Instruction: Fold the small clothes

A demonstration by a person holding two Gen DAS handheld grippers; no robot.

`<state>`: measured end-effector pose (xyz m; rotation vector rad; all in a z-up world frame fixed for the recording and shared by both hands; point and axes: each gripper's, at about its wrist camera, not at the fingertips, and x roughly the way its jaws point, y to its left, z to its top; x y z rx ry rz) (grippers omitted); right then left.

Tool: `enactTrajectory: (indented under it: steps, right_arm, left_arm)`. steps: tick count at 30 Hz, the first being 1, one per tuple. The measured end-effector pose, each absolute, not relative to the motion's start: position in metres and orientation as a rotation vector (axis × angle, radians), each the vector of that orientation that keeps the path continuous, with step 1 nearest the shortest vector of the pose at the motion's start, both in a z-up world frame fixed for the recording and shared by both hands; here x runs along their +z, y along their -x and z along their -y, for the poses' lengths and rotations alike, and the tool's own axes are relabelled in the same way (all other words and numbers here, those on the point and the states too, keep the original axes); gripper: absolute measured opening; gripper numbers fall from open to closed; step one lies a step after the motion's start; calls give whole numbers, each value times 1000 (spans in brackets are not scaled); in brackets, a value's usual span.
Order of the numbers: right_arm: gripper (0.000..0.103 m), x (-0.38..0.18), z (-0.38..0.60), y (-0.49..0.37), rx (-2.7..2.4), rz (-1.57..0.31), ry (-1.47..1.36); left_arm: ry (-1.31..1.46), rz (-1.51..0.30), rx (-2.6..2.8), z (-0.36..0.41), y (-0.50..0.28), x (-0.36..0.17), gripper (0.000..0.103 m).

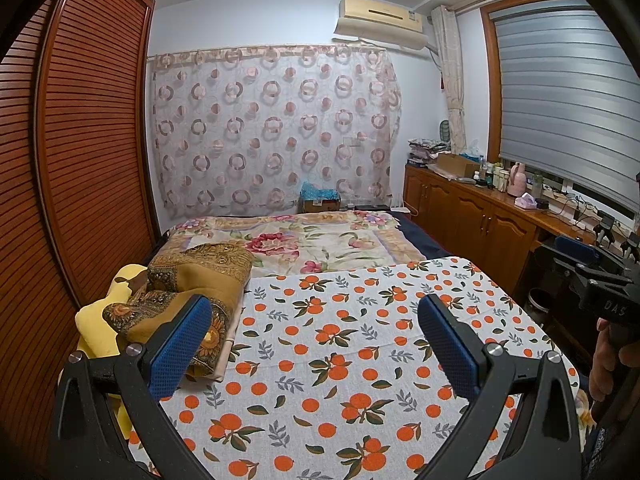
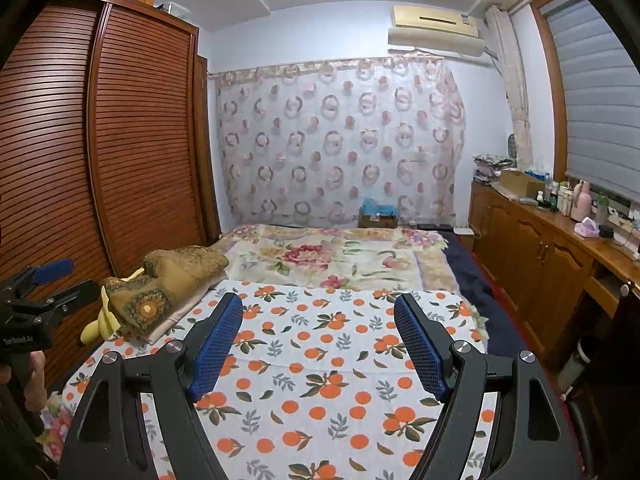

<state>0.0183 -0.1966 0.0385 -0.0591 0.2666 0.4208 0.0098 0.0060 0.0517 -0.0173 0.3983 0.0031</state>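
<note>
Cloth: 1 orange-print cloth point(image 1: 352, 344) lies spread flat on the near end of the bed point(image 1: 416, 236), light ground with orange fruit and green leaves.
Cloth axis: the full outline is cut off at the bottom of both views, so I cannot tell its long axis; its far edge runs left to right across the bed.
Cloth creases: 1 faint fold line crosses it left to right, about midway in the left wrist view.
Bedding: 1 floral blanket point(image 1: 320, 244) covers the far part of the bed, touching the far edge of the cloth.
Folded pile: 1 brown patterned quilt point(image 1: 192, 292), folded, sits on the left side of the bed, just beside the cloth's left edge; 1 yellow item point(image 1: 100, 320) lies under and left of it.
Left gripper point(image 1: 316, 344): 2 blue-padded fingers point(image 1: 184, 352) spread wide, nothing between them, hovering above the cloth; I cannot tell whether they touch it.
Right gripper point(image 2: 318, 344): 2 blue-padded fingers point(image 2: 218, 346) spread wide, holding nothing, above the cloth.
Hands: 1 hand point(image 1: 608, 360) on the right gripper's handle shows at the right edge of the left wrist view.
Room: 1 slatted wardrobe point(image 1: 80, 160) on the left, 1 circle-print curtain point(image 1: 272, 124) on the far wall, 1 wooden cabinet point(image 1: 480, 212) along the right.
</note>
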Motion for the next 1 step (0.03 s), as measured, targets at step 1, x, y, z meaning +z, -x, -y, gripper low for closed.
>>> enactTrajectory:
  steps: [1]
  right_arm:
    - [80, 39, 197, -18, 420, -267, 59]
  left_arm:
    - [18, -398, 2, -6, -10, 52, 103]
